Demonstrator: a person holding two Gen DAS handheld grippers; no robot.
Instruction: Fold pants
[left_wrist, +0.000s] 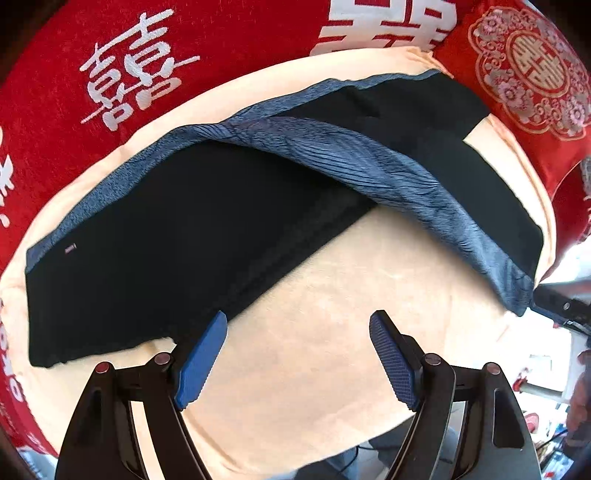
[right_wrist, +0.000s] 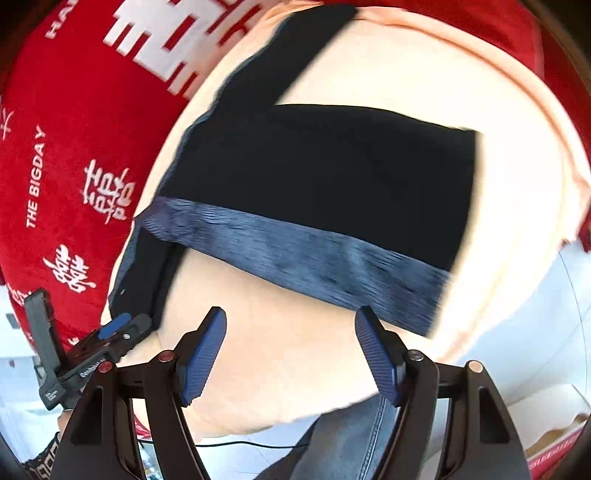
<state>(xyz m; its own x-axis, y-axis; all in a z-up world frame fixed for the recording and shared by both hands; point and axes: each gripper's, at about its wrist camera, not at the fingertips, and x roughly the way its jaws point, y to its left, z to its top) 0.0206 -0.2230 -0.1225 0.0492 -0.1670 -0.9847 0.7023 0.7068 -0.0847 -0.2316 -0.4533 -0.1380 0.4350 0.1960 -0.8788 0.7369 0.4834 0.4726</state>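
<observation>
on the far left, a red blanket (left_wrist: 92, 155) printed with white characters lay under everything, and a peach cloth (left_wrist: 332, 314) was spread over it as the folding surface, likely to keep the garment on one smooth layer. the pants (left_wrist: 166, 240), black with a blue-grey ribbed band, rested flat on that cloth; one leg ran off toward the left edge and the other section angled across to the right, so they looked partly folded, with the band doubled over the black fabric. the left gripper (left_wrist: 299, 354) hovered low over the near edge of the left leg, fingers spread wide and holding nothing, its left pad just over the hem, which suggested it was lining up to pinch there. further right, a red embroidered cushion (left_wrist: 532, 74) sat against the cloth's far corner. the right gripper (right_wrist: 291, 350) also stood wide apart and empty, above bare cloth just short of the band's end, probably placed for the matching corner. no containers were in view.
</observation>
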